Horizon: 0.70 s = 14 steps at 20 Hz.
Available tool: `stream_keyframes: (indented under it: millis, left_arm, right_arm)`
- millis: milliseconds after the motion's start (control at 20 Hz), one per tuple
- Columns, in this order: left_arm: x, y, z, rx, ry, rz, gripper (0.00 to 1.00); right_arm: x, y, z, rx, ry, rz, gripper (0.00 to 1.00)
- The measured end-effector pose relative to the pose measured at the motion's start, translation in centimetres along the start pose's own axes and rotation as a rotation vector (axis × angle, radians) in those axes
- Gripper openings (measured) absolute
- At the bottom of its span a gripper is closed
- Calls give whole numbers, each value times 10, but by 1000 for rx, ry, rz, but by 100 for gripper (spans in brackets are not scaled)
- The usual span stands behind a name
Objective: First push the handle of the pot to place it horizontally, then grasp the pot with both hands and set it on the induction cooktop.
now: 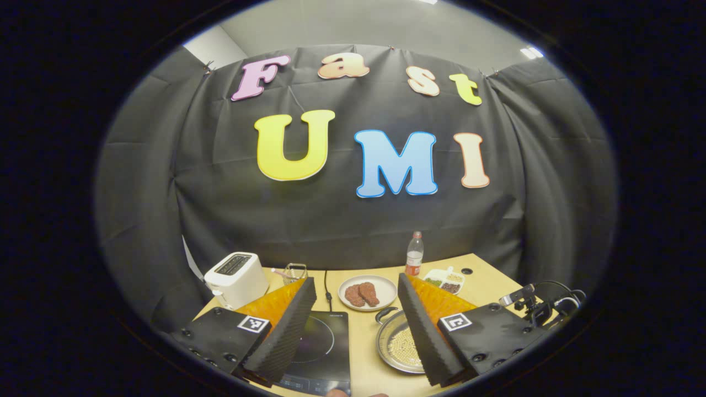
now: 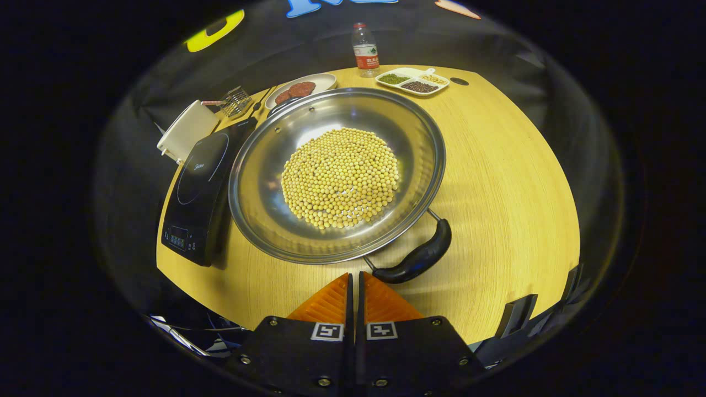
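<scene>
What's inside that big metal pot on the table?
The pot holds a round heap of small yellow beans, one heap in the middle, with bare shiny metal around it. What lies under the beans is covered, so the pot's bottom there cannot be seen.

A black cloth wall point(image 1: 342, 215) hangs in creased folds behind a light wooden table point(image 2: 507, 182). Above the cloth a pale grey room wall point(image 1: 380, 27) shows, with bright ceiling lights point(image 1: 530, 52) at the upper right. The cloth wraps around both sides.
</scene>
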<state>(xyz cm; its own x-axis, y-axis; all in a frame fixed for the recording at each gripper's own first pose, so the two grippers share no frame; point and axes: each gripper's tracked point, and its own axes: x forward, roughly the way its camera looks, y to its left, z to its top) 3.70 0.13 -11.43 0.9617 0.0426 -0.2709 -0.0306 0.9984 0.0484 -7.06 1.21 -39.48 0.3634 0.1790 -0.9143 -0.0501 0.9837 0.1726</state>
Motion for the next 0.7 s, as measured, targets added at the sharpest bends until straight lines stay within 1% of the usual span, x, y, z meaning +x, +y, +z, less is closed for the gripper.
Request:
stream_keyframes:
  millis: [350, 700]
  left_arm:
    - [10, -15, -6, -11, 26, -21, 95]
    - [18, -34, -5, 5, 32, -55, 95]
  right_arm:
    - [-4, -33, 28, 35, -43, -46, 1]
    - [-1, -63, 43, -31, -35, -92, 1]
